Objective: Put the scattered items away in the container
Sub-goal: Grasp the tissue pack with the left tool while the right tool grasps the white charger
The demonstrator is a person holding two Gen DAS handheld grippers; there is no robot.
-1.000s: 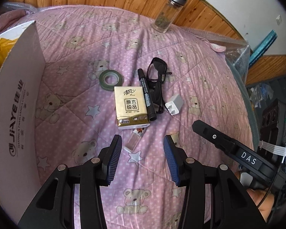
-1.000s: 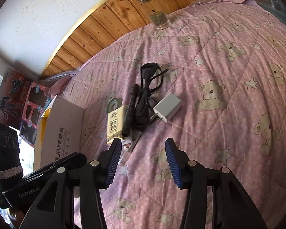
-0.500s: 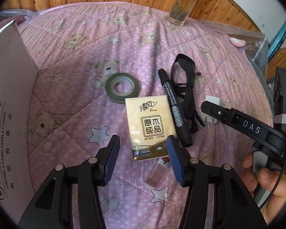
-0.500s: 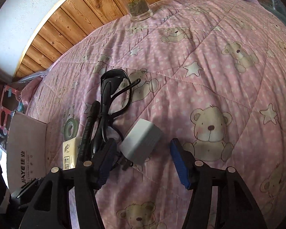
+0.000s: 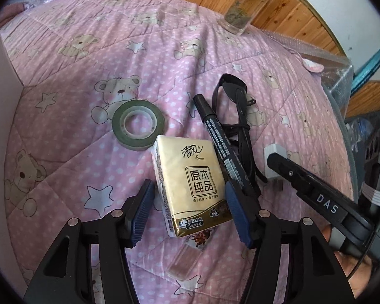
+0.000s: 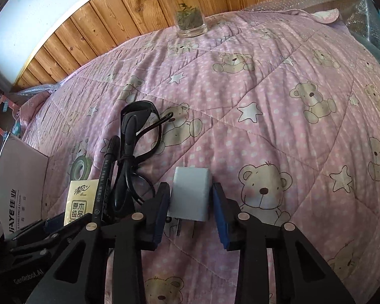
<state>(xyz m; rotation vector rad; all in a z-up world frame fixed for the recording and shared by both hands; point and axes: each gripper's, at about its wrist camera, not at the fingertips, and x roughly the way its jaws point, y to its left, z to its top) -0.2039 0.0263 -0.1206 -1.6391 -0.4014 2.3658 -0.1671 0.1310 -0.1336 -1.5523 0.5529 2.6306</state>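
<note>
A yellow tissue pack lies on the pink quilt between the fingers of my left gripper. Its jaws are opening, and a gap shows at the left pad. A white charger sits between the pads of my right gripper, whose jaws are closing and meet its two sides. The charger still rests on the quilt, prongs toward me. A black marker, black glasses and a green tape roll lie just beyond the pack. A small clear vial pokes out from under it.
A white cardboard box stands open at the left edge of the quilt. A glass jar with dried leaves stands at the far side against the wooden wall. A hand holds the right gripper's handle.
Both grippers came down and forward onto the items. The left one spread its jaws around the tissue pack. The right one straddled the charger, then narrowed onto it.
</note>
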